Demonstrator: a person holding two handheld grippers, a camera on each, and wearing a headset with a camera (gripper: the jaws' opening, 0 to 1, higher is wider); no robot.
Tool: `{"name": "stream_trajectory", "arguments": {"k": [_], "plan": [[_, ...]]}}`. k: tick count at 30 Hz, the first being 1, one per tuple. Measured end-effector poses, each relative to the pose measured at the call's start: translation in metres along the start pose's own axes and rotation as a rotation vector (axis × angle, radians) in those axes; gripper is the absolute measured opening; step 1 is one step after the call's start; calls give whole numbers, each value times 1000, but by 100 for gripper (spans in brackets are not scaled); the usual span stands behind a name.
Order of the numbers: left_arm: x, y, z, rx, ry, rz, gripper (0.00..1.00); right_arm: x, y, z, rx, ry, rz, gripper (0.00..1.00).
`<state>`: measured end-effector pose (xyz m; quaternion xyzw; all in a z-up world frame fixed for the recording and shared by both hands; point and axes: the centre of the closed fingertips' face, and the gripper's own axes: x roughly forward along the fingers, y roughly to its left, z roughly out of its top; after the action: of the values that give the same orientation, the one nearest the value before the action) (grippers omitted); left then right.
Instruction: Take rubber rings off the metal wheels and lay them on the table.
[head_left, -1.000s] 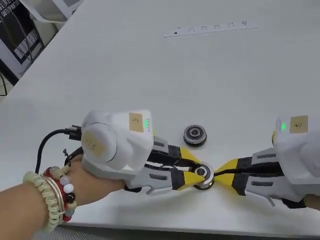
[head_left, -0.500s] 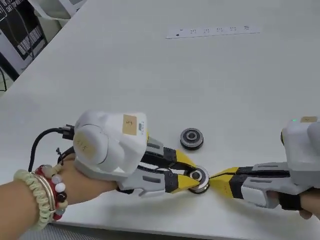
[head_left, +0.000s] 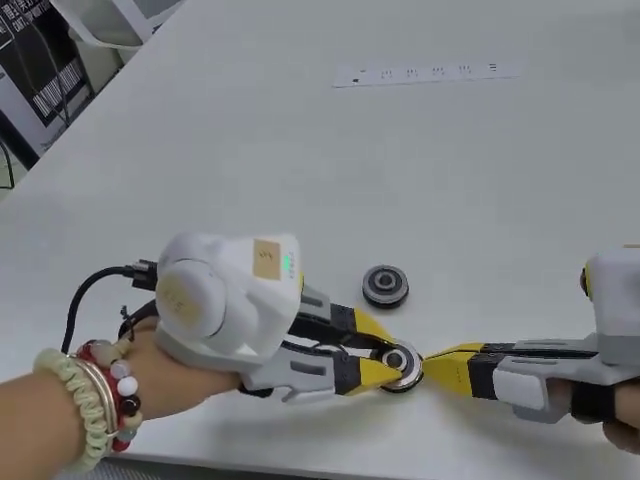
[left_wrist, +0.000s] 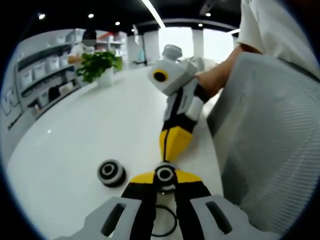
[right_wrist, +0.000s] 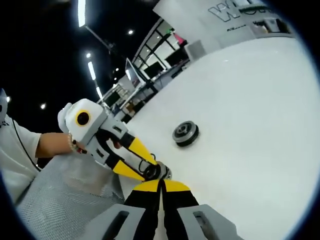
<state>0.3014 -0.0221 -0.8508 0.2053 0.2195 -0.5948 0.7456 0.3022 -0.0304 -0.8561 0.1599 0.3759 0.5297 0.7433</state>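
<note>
wheel pinned near the table's front edge, ring removal apparently in hand

left gripper (head_left: 388, 362) clamps one metal wheel (head_left: 402, 362) on the table (head_left: 300, 150), likely to steady it. right gripper (head_left: 432, 362) meets it head-on, jaws pressed together at the rim; any hold on a ring is unclear. loose rubber ring (left_wrist: 162, 221) lies under the left gripper. second wheel (head_left: 385, 285) sits just beyond. front edge close, open table behind.
</note>
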Motion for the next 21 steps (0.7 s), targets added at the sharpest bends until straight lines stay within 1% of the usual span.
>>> {"name": "stream_trajectory", "arguments": {"k": [1, 2, 3, 5, 8, 9, 13, 19, 21], "plan": [[0, 0, 0, -3, -1, 1, 13, -1, 0, 2, 24, -8, 6, 0], [0, 0, 0, -3, -1, 1, 13, -1, 2, 4, 34, -19, 16, 0], [0, 0, 0, -4, -2, 2, 13, 0, 3, 1, 64, -6, 19, 0], [0, 0, 0, -7, -3, 4, 13, 0, 4, 2, 74, -5, 25, 0], [0, 0, 0, -6, -2, 5, 13, 1, 6, 3, 76, -1, 27, 0], [0, 0, 0, -7, -2, 5, 13, 1, 7, 4, 83, -4, 35, 0], [0, 0, 0, -9, -3, 6, 13, 0, 8, 5, 93, 0, 35, 0], [0, 1, 0, -10, -3, 10, 13, 1, 9, 7, 90, 7, 36, 0], [0, 1, 0, -8, -4, 10, 13, 1, 10, 7, 69, 14, 30, 0]]}}
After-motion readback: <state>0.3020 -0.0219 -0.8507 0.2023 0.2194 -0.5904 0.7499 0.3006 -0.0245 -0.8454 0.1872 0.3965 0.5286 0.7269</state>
